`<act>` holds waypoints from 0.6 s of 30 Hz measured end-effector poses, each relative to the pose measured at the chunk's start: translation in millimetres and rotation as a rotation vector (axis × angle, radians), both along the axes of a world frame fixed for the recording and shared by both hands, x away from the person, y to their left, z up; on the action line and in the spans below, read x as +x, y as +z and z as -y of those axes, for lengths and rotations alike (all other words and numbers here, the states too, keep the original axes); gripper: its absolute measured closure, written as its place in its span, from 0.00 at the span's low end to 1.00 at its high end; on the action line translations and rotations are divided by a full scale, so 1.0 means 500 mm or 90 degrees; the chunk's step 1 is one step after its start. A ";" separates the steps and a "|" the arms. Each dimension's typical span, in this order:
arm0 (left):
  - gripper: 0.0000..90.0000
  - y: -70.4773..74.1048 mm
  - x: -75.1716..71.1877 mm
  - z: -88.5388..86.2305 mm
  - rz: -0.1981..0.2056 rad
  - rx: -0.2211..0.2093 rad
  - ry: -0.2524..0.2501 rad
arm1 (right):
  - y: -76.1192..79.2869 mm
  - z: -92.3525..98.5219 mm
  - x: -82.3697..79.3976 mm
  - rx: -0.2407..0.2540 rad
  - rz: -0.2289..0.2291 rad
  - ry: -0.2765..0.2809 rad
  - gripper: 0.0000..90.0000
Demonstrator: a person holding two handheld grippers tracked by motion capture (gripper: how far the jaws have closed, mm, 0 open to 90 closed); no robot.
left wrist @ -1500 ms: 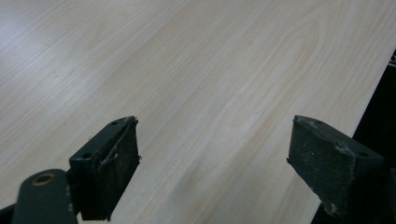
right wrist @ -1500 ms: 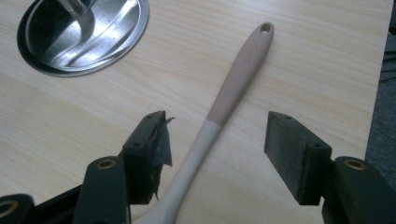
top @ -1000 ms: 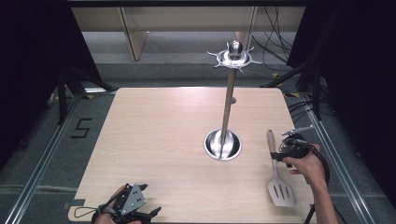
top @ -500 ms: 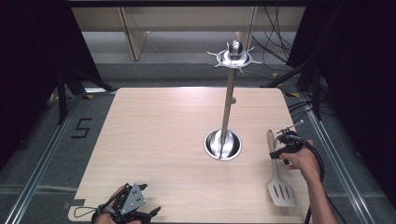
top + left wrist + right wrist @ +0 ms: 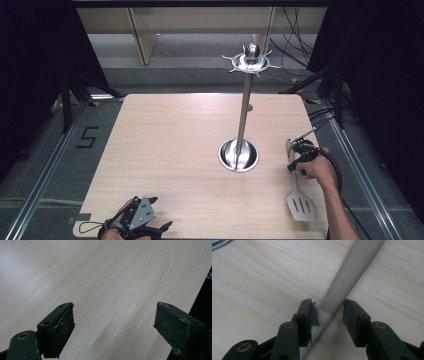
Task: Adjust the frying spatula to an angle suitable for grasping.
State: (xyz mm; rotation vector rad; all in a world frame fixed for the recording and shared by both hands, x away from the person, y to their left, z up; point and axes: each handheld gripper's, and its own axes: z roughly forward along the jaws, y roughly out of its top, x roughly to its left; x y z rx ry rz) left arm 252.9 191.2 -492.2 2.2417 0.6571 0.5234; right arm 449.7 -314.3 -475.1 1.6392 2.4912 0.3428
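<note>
Two hand-held grippers low over pale wooden table (image 5: 175, 150). Right hand-held gripper (image 5: 328, 311) part-open astride grey-handled slotted metal spatula (image 5: 348, 277), handle lying flat between its jaws, seemingly lined up for gripping. Left hand-held gripper (image 5: 113, 325) wide apart, empty, resting idle.

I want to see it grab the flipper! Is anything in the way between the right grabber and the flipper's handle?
Nothing visible. The right gripper already has its open jaws on either side of the spatula handle, which lies flat on the table, with no other object between them.
</note>
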 end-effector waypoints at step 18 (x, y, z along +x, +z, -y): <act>0.17 0.000 0.001 0.000 0.001 0.000 0.001 | 0.006 -0.055 0.000 -0.028 -0.041 0.108 0.82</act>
